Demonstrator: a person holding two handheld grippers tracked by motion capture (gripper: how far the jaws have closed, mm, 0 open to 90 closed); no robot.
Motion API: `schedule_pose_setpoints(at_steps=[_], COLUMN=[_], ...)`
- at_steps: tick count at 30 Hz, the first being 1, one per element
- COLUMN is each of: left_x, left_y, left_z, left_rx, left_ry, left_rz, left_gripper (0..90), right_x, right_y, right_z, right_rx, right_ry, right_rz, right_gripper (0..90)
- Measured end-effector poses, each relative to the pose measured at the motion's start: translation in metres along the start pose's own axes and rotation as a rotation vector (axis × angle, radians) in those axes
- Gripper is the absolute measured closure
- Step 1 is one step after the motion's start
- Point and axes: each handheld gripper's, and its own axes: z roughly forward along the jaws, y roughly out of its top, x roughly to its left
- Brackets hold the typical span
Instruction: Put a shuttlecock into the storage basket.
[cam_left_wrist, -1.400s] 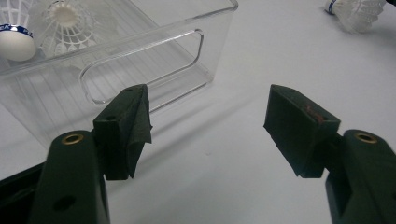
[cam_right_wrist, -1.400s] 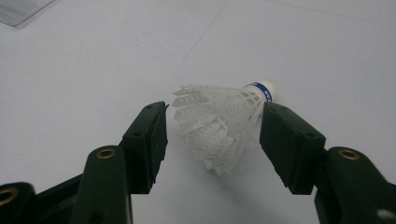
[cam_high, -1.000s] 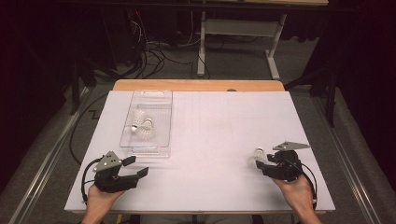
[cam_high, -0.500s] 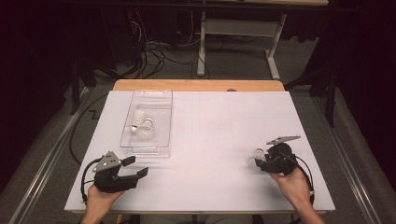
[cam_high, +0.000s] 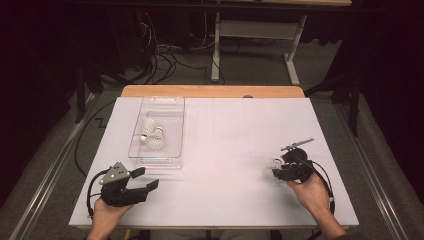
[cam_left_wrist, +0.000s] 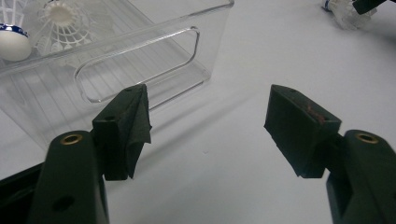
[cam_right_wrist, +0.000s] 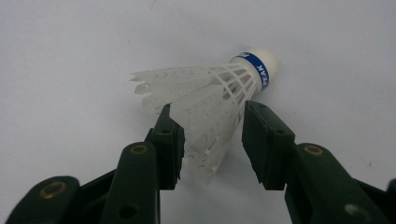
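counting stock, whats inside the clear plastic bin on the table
Two white shuttlecocks lie inside the clear bin, one with a blue-banded cork. The bin is see-through and uncovered, so nothing hides its floor, though the two overlap where they touch.

Two shuttlecocks (cam_high: 151, 135) in bin (cam_high: 172, 107) at table's (cam_high: 225, 200) left; third shuttlecock (cam_high: 270, 167) lying at right.

Only readable bit is "PEAK" in white on the blue band of the shuttlecock (cam_right_wrist: 210, 100), by its cork.
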Motion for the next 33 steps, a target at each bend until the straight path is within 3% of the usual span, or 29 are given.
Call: schedule_pose_setpoints(at_steps=[10,23,33], left_x=[0.0,0.0,0.0], left_y=[0.0,0.0,0.0], left_z=[0.0,0.001,0.001], left_rx=[0.0,0.002,0.007], left_ry=[-0.001,-0.002,0.0], left_rz=[0.001,0.002,0.005], left_gripper=[31.7,31.7,31.6], right_x=[0.001,-0.008,-0.01], right_y=[0.006,0.0,-0.002], right_z=[0.002,0.007,0.006], right_rx=[0.027,0.056,0.049], right_ry=[-0.021,-0.036,-0.034], right_rz=[-0.014,-0.007,-0.018], right_gripper=[65.7,75.9,84.1])
